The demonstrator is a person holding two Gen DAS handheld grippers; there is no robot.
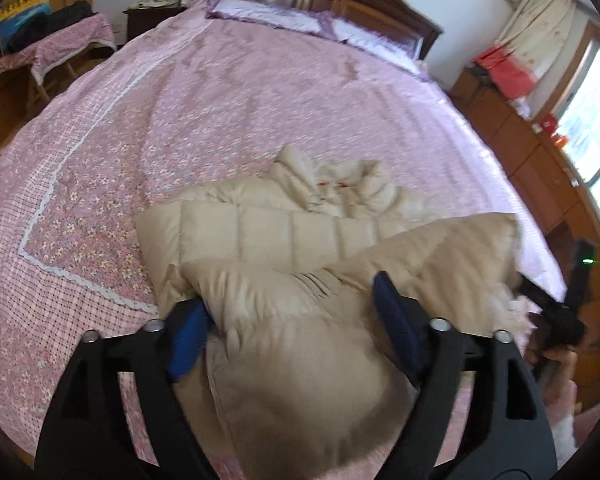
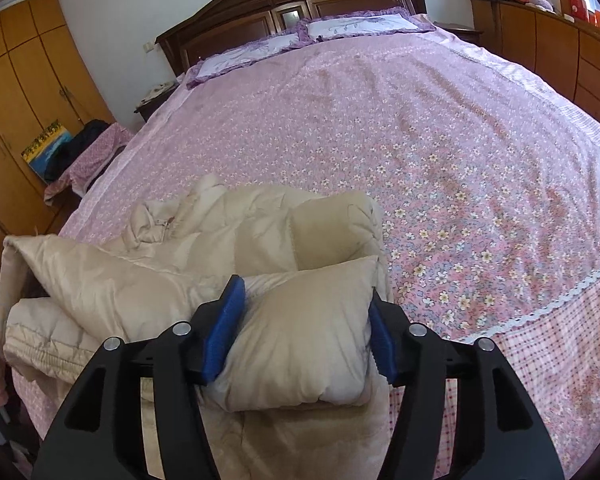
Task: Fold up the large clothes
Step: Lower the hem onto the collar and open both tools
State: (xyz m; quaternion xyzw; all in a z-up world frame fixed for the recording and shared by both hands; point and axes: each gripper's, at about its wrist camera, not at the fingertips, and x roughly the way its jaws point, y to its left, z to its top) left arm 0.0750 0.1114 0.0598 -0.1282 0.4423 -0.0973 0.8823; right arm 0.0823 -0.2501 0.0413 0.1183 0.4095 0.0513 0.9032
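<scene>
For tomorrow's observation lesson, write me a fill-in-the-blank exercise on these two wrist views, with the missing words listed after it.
1. The cream quilted jacket lies on a ____ with a pink floral cover.
2. The right gripper has a puffy fold of the ____ between its blue pads.
3. The pads of the left gripper are ____ in colour.
4. At the dark wooden headboard lie two ____ with purple frills.

Missing words: bed; jacket; blue; pillows

My left gripper (image 1: 296,312) blurs where puffy jacket (image 1: 300,360) folds bury one blue pad; the jacket's lower part runs off frame (both views), hiding whether my pads truly pinch it.
</scene>
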